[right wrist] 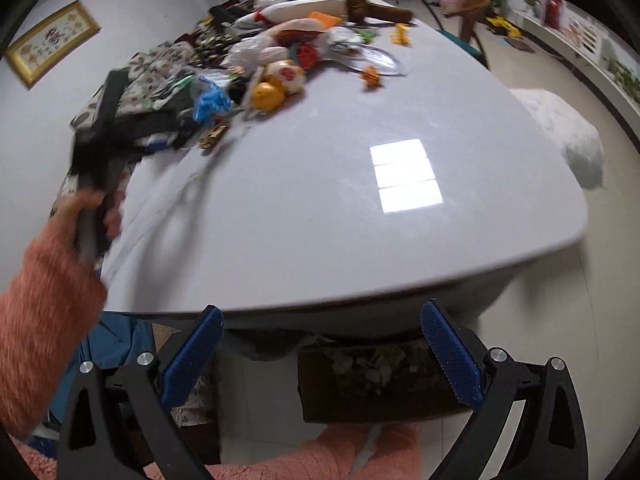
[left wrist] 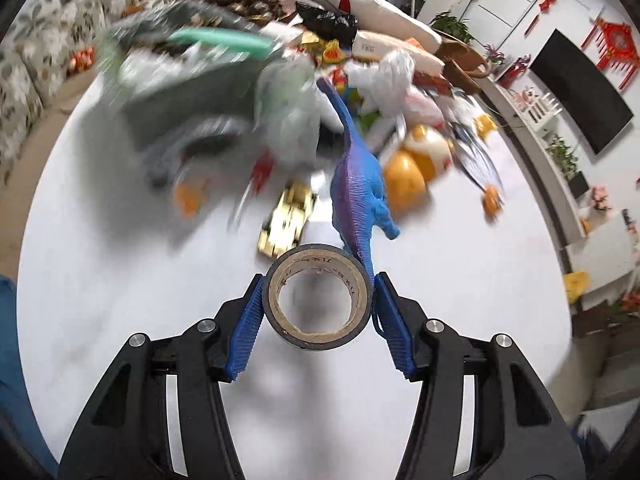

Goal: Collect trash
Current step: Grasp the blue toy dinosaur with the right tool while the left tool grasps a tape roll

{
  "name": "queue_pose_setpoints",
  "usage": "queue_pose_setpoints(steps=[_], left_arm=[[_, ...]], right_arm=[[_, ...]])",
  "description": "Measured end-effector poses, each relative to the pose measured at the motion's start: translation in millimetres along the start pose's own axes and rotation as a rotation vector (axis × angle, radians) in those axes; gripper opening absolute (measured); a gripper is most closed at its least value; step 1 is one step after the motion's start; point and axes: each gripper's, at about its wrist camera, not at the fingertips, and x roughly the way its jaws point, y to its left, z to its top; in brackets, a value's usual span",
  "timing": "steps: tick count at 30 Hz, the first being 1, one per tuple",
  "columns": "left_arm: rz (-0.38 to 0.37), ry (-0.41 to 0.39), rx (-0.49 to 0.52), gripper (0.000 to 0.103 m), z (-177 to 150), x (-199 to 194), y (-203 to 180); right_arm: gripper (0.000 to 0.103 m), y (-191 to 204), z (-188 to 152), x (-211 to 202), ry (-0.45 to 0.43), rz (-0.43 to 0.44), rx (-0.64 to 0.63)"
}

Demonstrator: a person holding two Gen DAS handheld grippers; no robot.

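Under the near edge of the white table [right wrist: 340, 216], a dark bin [right wrist: 376, 384] sits on the floor; pale crumpled scraps lie inside it, too blurred to name. The right gripper [right wrist: 322, 344] hangs over that bin with its blue pads [right wrist: 450, 360] spread wide and nothing between them. The left gripper [left wrist: 319, 300] has its pads [left wrist: 246, 320] half closed around a roll of black tape [left wrist: 319, 298] that stands on edge on the table, cardboard core facing the camera; the pads sit against or just beside its sides, and whether they press cannot be told. Just beyond the roll lies a blue toy dinosaur [left wrist: 360, 184], its tail running down past the roll's right side. A gold wrapper [left wrist: 286, 220] lies left of the dinosaur. Farther back the pile of bags and packaging is smeared by motion blur, and a person's hand [right wrist: 94, 216] in a pink sleeve is cut off at the picture's edge.
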Motion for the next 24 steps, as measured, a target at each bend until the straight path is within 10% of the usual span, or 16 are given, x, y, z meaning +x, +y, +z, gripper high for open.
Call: queue_pose_setpoints(steps=[9, 16, 21, 24], left_arm=[[-0.038, 0.112, -0.039, 0.055, -93.7, 1.2, 25.0], [-0.019, 0.075, -0.04, 0.056, -105.6, -1.7, 25.2], [-0.011, 0.07, -0.047, 0.058, -108.3, -4.4, 28.2], [-0.021, 0.066, -0.058, 0.063, -109.5, -6.0, 32.0]], right_arm=[[0.098, 67.8, 95.9, 72.8, 0.022, 0.112, -0.079], [0.097, 159.0, 132.2, 154.6, 0.139, 0.068, -0.232], [0.053, 188.2, 123.9, 189.7, 0.247, -0.033, -0.325], [0.052, 182.7, 125.7, 185.8, 0.232, -0.02, -0.299]])
